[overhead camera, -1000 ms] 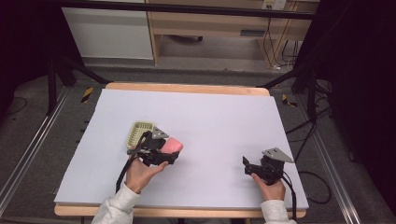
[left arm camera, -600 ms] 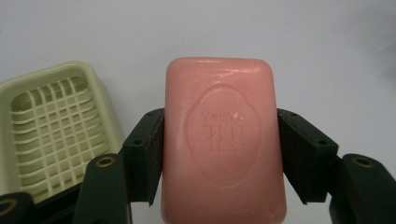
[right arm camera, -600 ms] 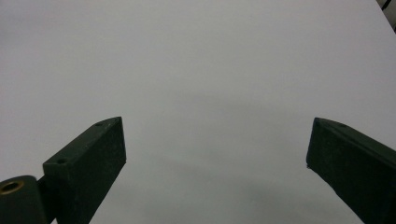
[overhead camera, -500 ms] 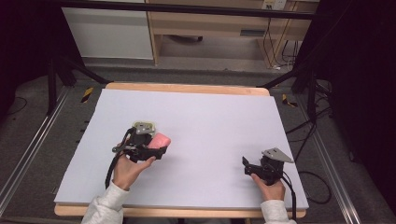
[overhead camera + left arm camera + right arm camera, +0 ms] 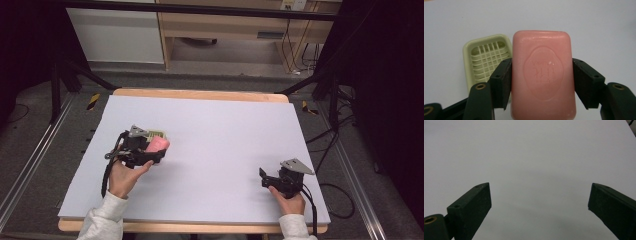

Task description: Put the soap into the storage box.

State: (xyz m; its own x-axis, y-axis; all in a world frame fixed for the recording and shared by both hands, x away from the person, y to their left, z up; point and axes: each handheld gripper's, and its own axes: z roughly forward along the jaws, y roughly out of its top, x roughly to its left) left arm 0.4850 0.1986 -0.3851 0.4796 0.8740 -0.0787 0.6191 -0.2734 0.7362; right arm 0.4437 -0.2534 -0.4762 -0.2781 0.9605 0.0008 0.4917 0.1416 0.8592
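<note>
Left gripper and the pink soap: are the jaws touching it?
Touching. In the left gripper view, both jaws of the left gripper press flat against the sides of the pink soap, no gap either side.

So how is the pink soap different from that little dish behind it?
The soap is pink and solid; the dish is pale yellow-green with a slotted grid floor. The soap is clamped between the left gripper pads, while the dish lies on the table, empty. Both are rounded rectangles of similar size.
</note>
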